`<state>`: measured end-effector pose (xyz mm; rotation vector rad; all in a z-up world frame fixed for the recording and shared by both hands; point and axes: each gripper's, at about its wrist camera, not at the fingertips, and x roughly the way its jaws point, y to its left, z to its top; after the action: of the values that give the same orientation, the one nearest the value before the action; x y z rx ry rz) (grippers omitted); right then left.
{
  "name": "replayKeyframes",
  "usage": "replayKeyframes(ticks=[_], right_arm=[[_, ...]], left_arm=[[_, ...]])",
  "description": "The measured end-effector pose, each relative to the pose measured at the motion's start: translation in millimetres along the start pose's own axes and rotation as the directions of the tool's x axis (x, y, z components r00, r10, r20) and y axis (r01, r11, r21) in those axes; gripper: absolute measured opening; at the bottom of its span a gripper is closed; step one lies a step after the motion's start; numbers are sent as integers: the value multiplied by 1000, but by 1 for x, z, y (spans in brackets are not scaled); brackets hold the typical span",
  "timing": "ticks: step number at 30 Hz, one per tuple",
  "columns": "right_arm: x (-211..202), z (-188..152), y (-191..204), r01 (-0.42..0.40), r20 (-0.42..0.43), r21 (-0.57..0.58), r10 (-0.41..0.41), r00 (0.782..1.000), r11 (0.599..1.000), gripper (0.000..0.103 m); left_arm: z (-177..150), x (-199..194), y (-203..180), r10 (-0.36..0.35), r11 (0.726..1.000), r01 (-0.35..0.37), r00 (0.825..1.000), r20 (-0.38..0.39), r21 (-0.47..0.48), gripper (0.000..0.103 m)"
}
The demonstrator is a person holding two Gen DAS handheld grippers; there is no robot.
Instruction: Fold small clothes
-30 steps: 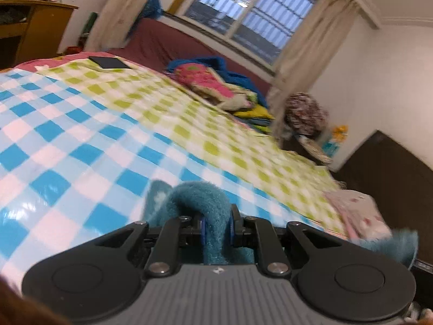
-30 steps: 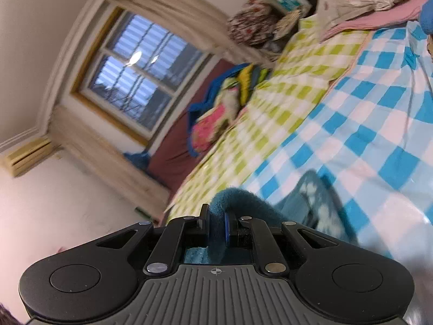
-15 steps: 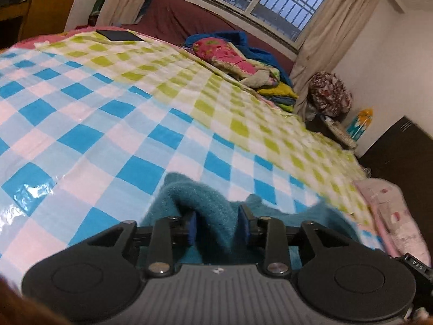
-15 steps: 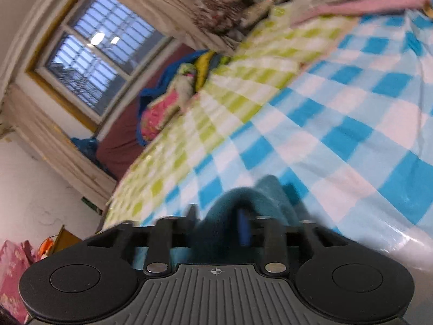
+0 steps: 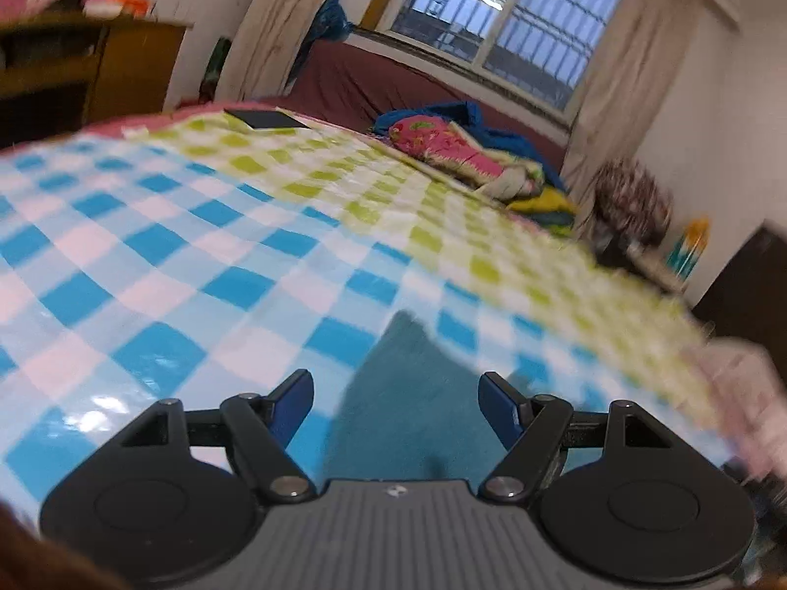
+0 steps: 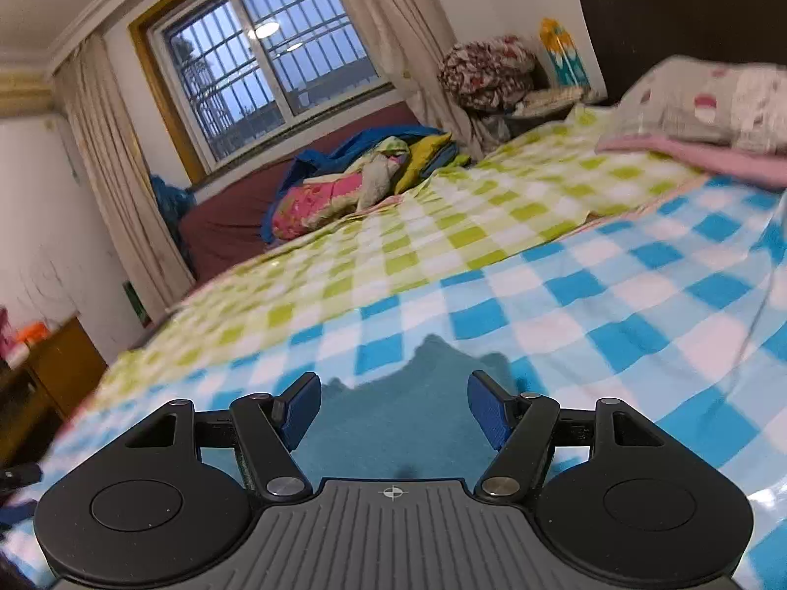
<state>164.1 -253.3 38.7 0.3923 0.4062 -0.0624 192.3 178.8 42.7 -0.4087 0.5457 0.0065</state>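
Observation:
A teal fuzzy garment (image 5: pixel 408 393) lies flat on the blue-and-white checked bed cover (image 5: pixel 172 265). My left gripper (image 5: pixel 396 400) hovers just over it with its jaws opening; the blue pads (image 5: pixel 295 396) stand wide apart and clear of the cloth. In the right wrist view the same teal garment (image 6: pixel 393 418) spreads out below my right gripper (image 6: pixel 393 405), whose jaws are opening too, its pads (image 6: pixel 487 413) not touching the fabric. The near part of the garment is hidden under both gripper bodies.
A pile of bright clothes (image 5: pixel 457 147) lies at the far end of the bed by the window. A dark flat thing (image 5: pixel 265 119) rests on the green checked cover (image 6: pixel 442 226). A pink pillow (image 6: pixel 698 108) lies at right, a wooden cabinet (image 5: pixel 74 64) at left.
Both grippers, earlier shut on folds of the teal garment held up off the bed, have spread their jaws and let it go. The garment now lies flat. The right view has rolled level.

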Motion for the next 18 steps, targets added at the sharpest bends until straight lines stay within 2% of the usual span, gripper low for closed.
replayKeyframes(ticks=[4, 8, 13, 18], right_arm=[[-5, -8, -10, 62, -18, -45, -62, 998, 997, 64], [-7, -16, -28, 122, -48, -49, -124, 991, 991, 51], [2, -22, -43, 106, -106, -5, -106, 989, 994, 45], [4, -6, -32, 58, -75, -50, -62, 995, 997, 42]], left_arm=[[-23, 4, -7, 74, 990, -71, 997, -22, 118, 77], [-42, 5, -16, 85, 977, -77, 996, -29, 197, 77], [-51, 10, -23, 97, 969, -82, 994, -52, 232, 77], [-50, 6, -27, 100, 964, -85, 994, -48, 251, 77]])
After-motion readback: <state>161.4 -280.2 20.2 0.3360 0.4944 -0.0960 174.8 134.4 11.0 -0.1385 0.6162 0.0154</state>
